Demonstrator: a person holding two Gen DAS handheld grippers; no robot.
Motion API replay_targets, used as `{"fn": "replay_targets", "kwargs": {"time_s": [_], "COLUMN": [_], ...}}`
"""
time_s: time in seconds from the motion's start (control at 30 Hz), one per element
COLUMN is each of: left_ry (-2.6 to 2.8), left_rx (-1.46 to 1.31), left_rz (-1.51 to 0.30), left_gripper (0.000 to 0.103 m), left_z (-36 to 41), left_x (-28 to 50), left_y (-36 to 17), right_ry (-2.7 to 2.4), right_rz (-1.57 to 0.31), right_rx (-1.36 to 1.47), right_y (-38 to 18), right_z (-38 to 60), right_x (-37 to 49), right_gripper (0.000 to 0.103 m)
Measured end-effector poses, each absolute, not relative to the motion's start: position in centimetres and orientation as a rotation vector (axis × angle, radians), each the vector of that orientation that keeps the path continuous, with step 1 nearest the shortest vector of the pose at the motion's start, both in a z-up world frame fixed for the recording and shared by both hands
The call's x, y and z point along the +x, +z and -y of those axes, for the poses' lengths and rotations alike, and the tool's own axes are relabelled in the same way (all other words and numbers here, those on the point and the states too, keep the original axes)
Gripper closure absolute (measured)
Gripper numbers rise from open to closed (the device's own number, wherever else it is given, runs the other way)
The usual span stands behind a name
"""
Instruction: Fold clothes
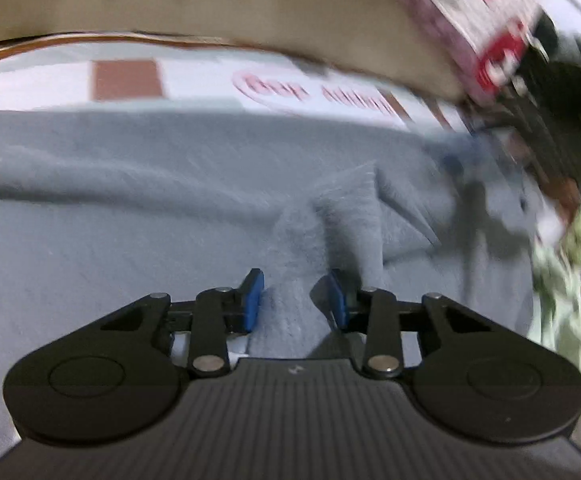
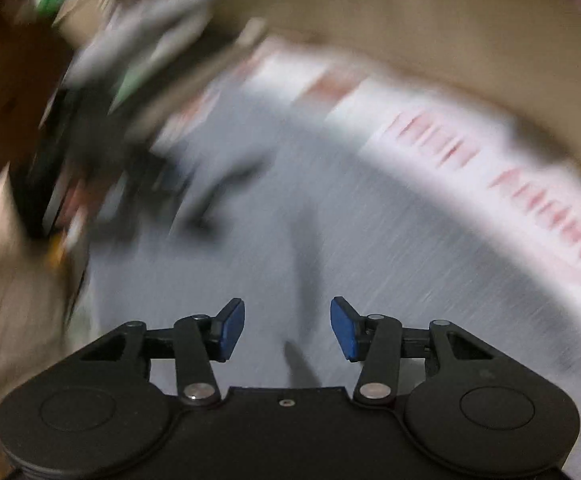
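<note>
1. Two grippers work a grey fleece garment [image 1: 130, 200] spread on the table.
2. Left gripper [image 1: 296, 300]: jaws part spread around a raised fold, apparently not yet pinching; close fully before lifting.
3. Right gripper [image 2: 288, 330]: jaws spread, empty above the fleece; view blurred.
4. Far: a printed white sheet [image 1: 210, 80].

The right gripper [image 2: 287, 328] sits at six o'clock, its two blue-padded fingers [image 2: 230, 330] spread apart with nothing between them. Beneath and ahead lies a grey cloth [image 2: 390, 264], heavily blurred. Toward two o'clock a white sheet with red lettering [image 2: 490, 168] borders the cloth. At ten o'clock a smeared jumble of dark, green and white things [image 2: 102, 92] cannot be made out.
</note>
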State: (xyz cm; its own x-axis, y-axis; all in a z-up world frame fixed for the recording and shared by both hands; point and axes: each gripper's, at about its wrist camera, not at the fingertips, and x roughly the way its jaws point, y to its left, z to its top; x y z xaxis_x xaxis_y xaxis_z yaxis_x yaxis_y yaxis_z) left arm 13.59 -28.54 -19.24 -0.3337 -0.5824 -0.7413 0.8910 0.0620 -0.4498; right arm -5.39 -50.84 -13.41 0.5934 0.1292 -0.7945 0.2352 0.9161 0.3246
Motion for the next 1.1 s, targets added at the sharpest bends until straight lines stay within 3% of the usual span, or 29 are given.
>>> {"fn": "replay_targets", "kwargs": {"time_s": [0.23, 0.4, 0.43, 0.53, 0.63, 0.77, 0.83, 0.87, 0.9, 0.93, 0.97, 1.0, 1.1], "left_ry": [-1.562, -1.447, -1.399, -1.164, -0.936, -0.952, -1.0, -1.021, -1.037, -1.051, -1.059, -1.058, -0.996], "left_rx": [0.436, 0.341, 0.311, 0.239, 0.339, 0.2, 0.166, 0.157, 0.169, 0.187, 0.213, 0.244, 0.241], "left_rz": [-1.121, -1.073, -1.051, -0.978, -0.866, -0.914, -0.947, -0.955, -0.945, -0.935, -0.919, -0.903, -0.82], "left_gripper": [0.069, 0.065, 0.062, 0.039, 0.039, 0.035, 0.027, 0.027, 0.028, 0.035, 0.079, 0.102, 0.103], "left_z": [28.7, 28.0, 27.8, 27.2, 27.4, 26.6, 26.9, 27.1, 27.6, 28.0, 28.3, 28.5, 28.6], "left_x": [13.1, 16.1, 17.0, 20.6, 23.0, 25.7, 26.5, 26.7, 26.7, 26.7, 26.6, 26.4, 26.0], "left_y": [-19.4, -18.5, -18.3, -18.3, -19.8, -20.4, -20.6, -20.8, -21.0, -21.2, -21.3, -21.3, -20.4], "right_ry": [-0.387, -0.402, -0.419, -0.478, -0.537, -0.556, -0.493, -0.443, -0.396, -0.352, -0.308, -0.284, -0.324], "right_rz": [-1.151, -1.08, -1.055, -0.999, -0.955, -0.935, -0.935, -0.943, -0.954, -0.966, -0.978, -0.993, -0.988], "right_rx": [0.289, 0.283, 0.274, 0.252, 0.243, 0.125, 0.193, 0.27, 0.282, 0.253, 0.225, 0.193, 0.054], "right_y": [-18.1, -19.0, -19.1, -19.5, -19.9, -20.3, -20.3, -20.2, -20.1, -19.8, -19.6, -19.4, -18.6], "right_z": [55.3, 54.3, 54.2, 54.5, 55.3, 55.5, 56.3, 57.0, 57.0, 56.7, 56.4, 55.9, 54.2], "right_x": [-2.9, -5.8, -6.1, -5.8, -5.1, -3.6, -3.5, -3.5, -3.4, -3.2, -3.0, -2.7, -2.0], "right_gripper": [0.049, 0.041, 0.035, 0.028, 0.028, 0.02, 0.022, 0.035, 0.042, 0.061, 0.088, 0.096, 0.098]}}
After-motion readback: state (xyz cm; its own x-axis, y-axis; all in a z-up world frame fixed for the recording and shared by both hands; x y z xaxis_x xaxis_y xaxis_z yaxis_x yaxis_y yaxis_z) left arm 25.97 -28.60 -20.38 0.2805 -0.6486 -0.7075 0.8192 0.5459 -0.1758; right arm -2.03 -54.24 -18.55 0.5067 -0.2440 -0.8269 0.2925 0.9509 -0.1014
